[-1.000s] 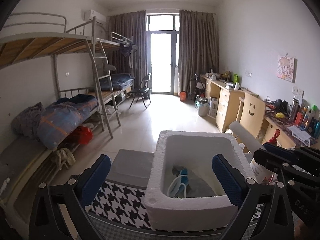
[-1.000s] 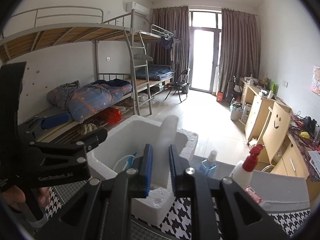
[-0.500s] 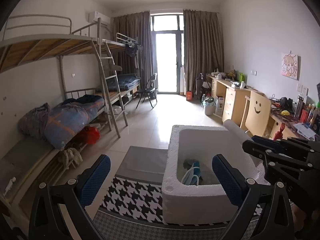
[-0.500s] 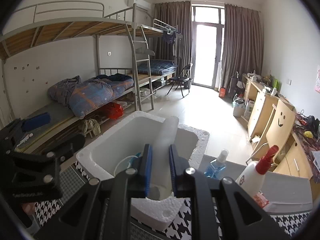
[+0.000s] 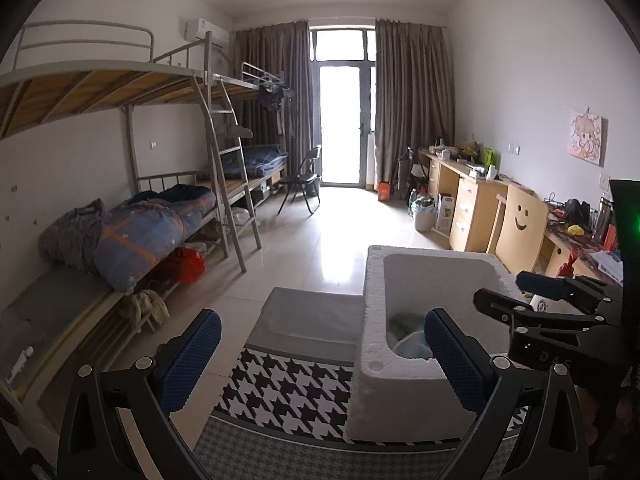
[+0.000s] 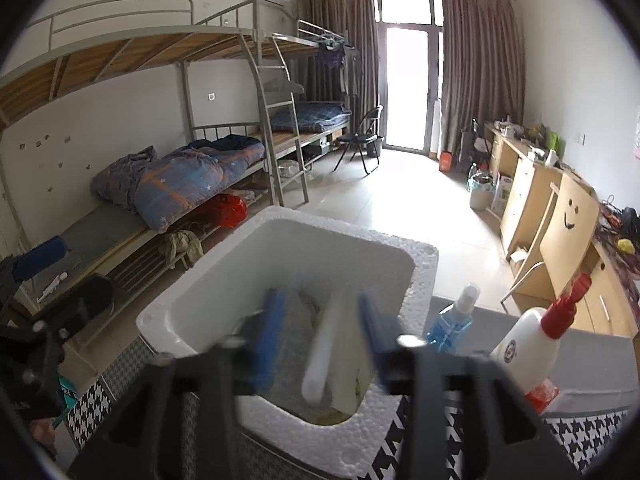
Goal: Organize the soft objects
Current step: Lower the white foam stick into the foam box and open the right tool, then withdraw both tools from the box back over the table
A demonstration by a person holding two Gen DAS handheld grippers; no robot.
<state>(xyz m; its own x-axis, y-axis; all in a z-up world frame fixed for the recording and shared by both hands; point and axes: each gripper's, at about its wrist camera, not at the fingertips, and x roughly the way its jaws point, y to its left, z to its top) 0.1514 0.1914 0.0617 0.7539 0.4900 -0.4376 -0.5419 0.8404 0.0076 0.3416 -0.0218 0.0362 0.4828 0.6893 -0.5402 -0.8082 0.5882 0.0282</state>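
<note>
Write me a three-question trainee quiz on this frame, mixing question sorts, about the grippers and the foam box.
1. True or false: the right gripper is clamped shut on the white foam roll.
2. Which container does that roll hang over? A) the white foam box B) a drawer C) a bucket
3. Fill in: beside the box stand a blue spray bottle and a white bottle with a ___ trigger top.

Key: 1. False; its jaws have just been opening, and the blurred roll sits loose between them. 2. A. 3. red. The left gripper is open and empty.
</note>
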